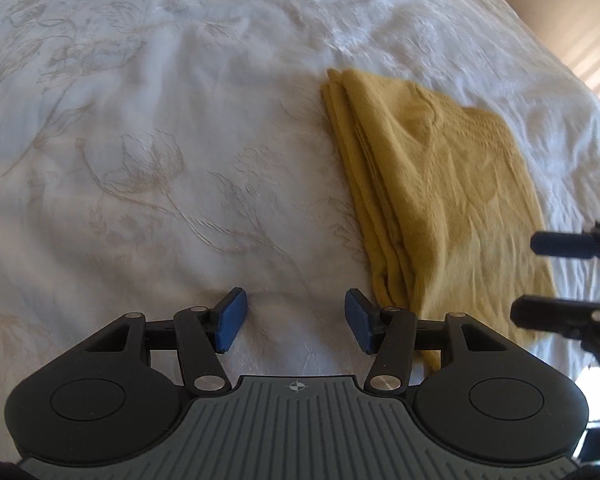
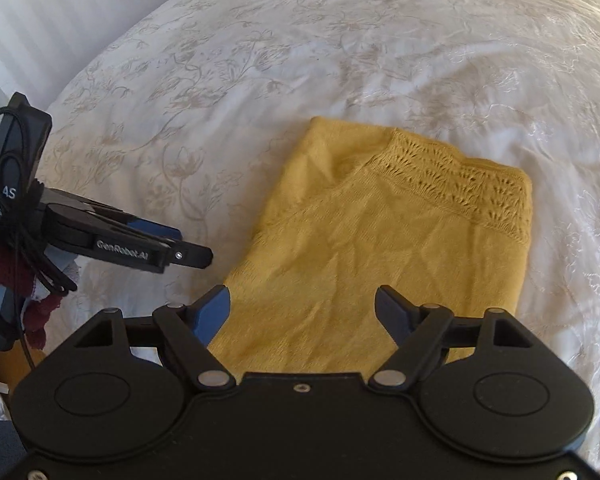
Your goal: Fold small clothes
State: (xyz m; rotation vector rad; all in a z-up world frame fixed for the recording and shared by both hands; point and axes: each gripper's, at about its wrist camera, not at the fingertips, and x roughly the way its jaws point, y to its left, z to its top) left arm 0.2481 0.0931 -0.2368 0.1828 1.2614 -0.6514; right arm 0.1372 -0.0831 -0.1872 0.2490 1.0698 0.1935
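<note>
A mustard-yellow knit garment point(image 1: 440, 196) lies folded in a rectangle on the white bedspread point(image 1: 160, 140), with several layered edges on its left side. In the right wrist view the garment point(image 2: 380, 248) shows a lacy openwork band along its far edge. My left gripper point(image 1: 296, 320) is open and empty, above the bedspread just left of the garment's near corner. My right gripper point(image 2: 304, 312) is open and empty, above the garment's near edge. The right gripper also shows at the right edge of the left wrist view point(image 1: 560, 280), and the left gripper shows at the left of the right wrist view point(image 2: 180, 248).
The white bedspread point(image 2: 260, 60) has a beige embroidered flower pattern and fills both views. A wall point(image 1: 580, 40) lies beyond the bed's far right edge. Dark red cloth point(image 2: 4, 272) and other items sit off the bed's left side.
</note>
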